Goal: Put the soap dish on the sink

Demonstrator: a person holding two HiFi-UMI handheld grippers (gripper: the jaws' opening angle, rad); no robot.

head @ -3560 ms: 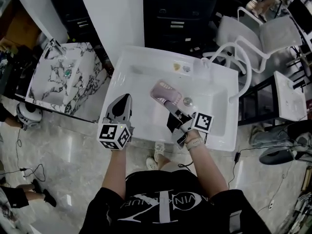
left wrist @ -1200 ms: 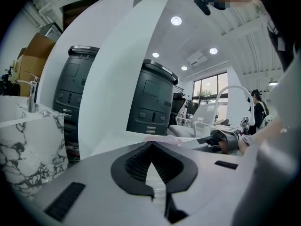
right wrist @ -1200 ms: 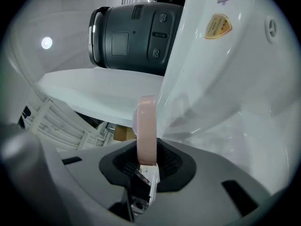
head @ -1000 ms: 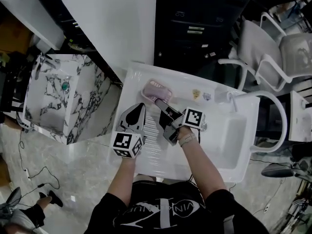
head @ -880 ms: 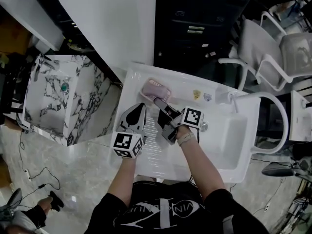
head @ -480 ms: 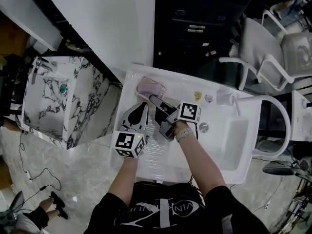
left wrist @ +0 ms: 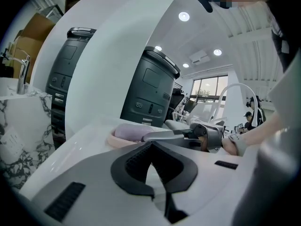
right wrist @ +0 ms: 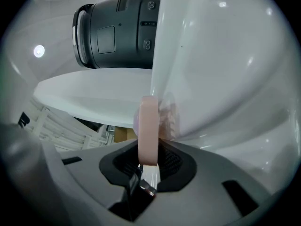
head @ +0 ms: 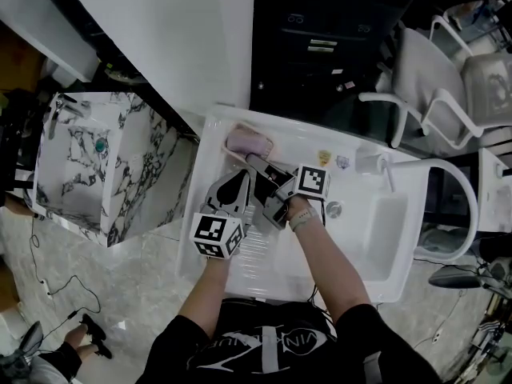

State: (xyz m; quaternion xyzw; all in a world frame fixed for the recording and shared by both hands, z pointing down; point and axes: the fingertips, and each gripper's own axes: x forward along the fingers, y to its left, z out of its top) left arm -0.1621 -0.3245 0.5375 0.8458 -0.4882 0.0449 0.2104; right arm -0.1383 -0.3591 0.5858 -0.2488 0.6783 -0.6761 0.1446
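The pink soap dish (head: pixel 246 142) is at the back left corner of the white sink (head: pixel 320 277), on or just over its ledge. My right gripper (head: pixel 255 161) reaches to it from the right and is shut on its near rim. In the right gripper view the rim (right wrist: pixel 148 126) stands edge-on between the dark pads (right wrist: pixel 172 160). The left gripper view shows the dish (left wrist: pixel 129 132) lying low on the ledge with the right gripper's fingers (left wrist: pixel 170 135) on it. My left gripper (head: pixel 240 176) hovers just left of the right one, over the sink, shut and holding nothing (left wrist: pixel 153 167).
A drain (head: pixel 334 209) sits in the basin, and a tall curved white faucet (head: pixel 460 184) rises at the sink's right. A marble-patterned sink (head: pixel 96 158) stands to the left. Black cabinets (head: pixel 320 38) are behind, white chairs (head: pixel 448 62) at the back right.
The right gripper has carried the soap dish out of the basin near the drain to the sink's back left corner. The left gripper has drawn closer to the right one.
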